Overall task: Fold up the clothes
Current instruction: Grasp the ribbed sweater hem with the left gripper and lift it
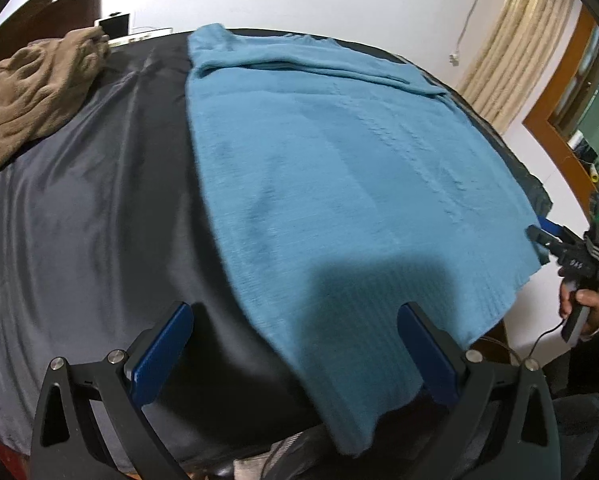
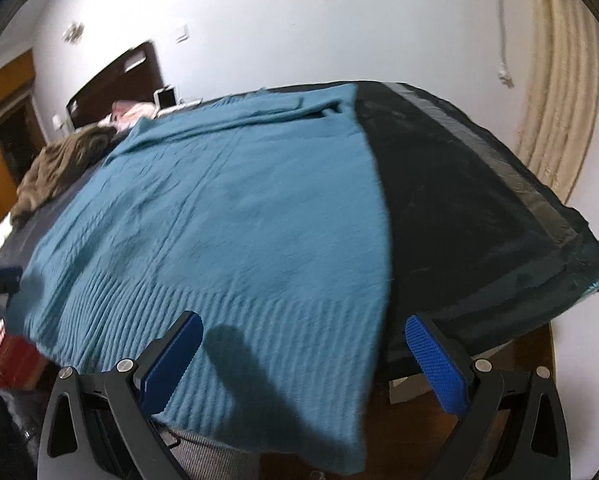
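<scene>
A teal sweater (image 1: 331,184) lies spread flat on a bed (image 1: 99,200) covered with a dark sheet. Its ribbed hem (image 2: 203,320) hangs over the bed's near edge, and a folded part, seemingly a sleeve (image 1: 299,60), lies across its far end toward the bed's far edge. In the left wrist view the sweater fills the right half of the bed, reaching close to the right edge; the right wrist view shows a bare strip of sheet between the sweater and that edge.

The left hand-held gripper (image 1: 295,352) hovers at the near edge over the sweater's near left corner. Its jaws are spread wide and hold nothing.

The right hand-held gripper (image 2: 303,356) hovers over the hem near the sweater's right side, jaws likewise wide apart and empty. In the left wrist view it shows at the bed's right edge, its tip just beside the sweater's right corner, with a hand (image 1: 583,304) around its grip.

A crumpled brown garment (image 1: 35,92) lies at the bed's far left corner, well apart from the sweater. Cream curtains (image 2: 555,92) hang beyond the right side of the bed.
</scene>
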### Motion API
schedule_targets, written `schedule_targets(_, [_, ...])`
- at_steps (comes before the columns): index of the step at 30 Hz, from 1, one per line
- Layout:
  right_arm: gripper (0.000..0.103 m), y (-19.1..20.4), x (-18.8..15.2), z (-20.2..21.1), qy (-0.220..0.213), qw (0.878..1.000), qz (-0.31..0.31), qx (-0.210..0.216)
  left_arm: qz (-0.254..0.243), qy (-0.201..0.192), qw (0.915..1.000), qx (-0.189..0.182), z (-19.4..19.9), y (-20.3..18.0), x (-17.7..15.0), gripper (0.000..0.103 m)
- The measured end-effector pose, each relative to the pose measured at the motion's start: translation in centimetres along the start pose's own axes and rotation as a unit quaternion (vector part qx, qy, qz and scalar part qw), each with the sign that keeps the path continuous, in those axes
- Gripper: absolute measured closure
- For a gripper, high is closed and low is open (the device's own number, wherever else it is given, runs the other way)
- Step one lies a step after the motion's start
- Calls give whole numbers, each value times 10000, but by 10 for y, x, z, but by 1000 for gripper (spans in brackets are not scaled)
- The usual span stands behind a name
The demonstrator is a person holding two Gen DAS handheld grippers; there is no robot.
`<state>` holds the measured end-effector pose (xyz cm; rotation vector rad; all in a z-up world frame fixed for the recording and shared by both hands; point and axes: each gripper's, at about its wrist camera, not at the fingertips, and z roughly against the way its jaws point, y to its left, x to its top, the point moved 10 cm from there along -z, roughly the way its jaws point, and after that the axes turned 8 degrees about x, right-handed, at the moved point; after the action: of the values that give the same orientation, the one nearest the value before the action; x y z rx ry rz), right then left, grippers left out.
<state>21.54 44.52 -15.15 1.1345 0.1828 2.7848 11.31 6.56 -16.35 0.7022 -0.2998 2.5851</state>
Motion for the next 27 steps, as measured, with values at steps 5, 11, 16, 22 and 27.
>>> schedule_targets(5, [0,13,-3,-5,-3,9998,164,-121,-181,-45,9998,47,-5,-20,4,1])
schedule_targets(11, [10,17,-3,-3,-65,9996,247,-127,-433,-209,9982,354,-9,-32,8,13])
schedule_targets(16, [56,41,-4,2,-92,9982,577,155,-449,-302,9980,333,-8,-35,13,46])
schedule_targets(22, [70,48,-5,2,-64,9979,518,380,-254,-292,9991,176,-7,-33,14,61])
schedule_targets(27, [70,46,-5,2,-63,9980,448,446,-317,-255,9989,217,-7,-34,13,57])
